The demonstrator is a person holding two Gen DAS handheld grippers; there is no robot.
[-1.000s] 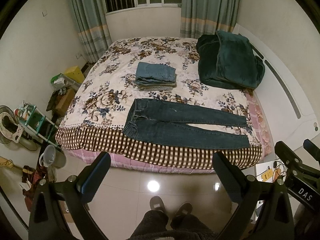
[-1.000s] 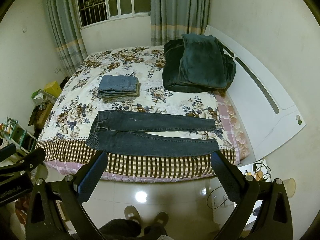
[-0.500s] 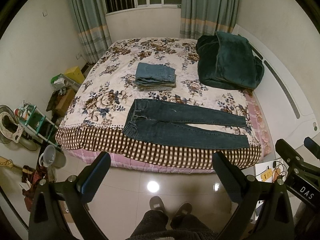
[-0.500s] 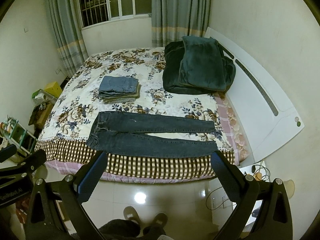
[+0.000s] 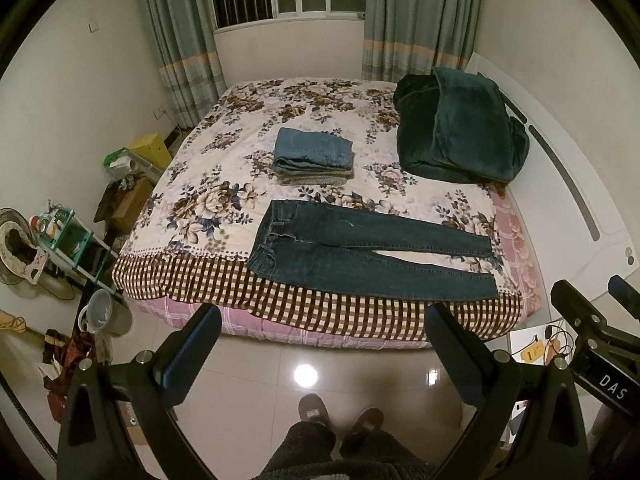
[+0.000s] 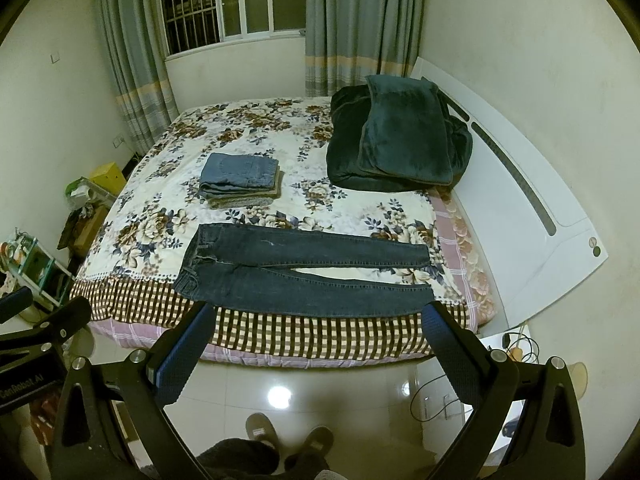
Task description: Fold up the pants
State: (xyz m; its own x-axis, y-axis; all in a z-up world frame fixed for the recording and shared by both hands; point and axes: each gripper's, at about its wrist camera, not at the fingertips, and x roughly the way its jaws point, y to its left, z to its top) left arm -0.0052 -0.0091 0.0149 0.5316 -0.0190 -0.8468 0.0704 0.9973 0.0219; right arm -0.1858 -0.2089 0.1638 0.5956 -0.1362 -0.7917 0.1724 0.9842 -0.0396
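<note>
Dark blue jeans (image 5: pixel 360 256) lie flat and unfolded across the near edge of the bed, waistband to the left, legs to the right; they also show in the right wrist view (image 6: pixel 304 276). My left gripper (image 5: pixel 324 328) is open and empty, held over the floor in front of the bed. My right gripper (image 6: pixel 316 328) is open and empty too, just short of the bed edge. A stack of folded pants (image 5: pixel 313 156) sits further back on the bed, also in the right wrist view (image 6: pixel 240 180).
The bed (image 5: pixel 224 184) has a floral cover with a checked border. A dark green blanket (image 5: pixel 460 132) is heaped at the back right by the white headboard (image 5: pixel 568 200). Shelves, boxes and a bucket (image 5: pixel 102 312) crowd the floor at left. My feet (image 5: pixel 340 420) stand on tiled floor.
Both grippers have drifted slightly; the bed and jeans sit a little higher in both views. Both stay open and empty.
</note>
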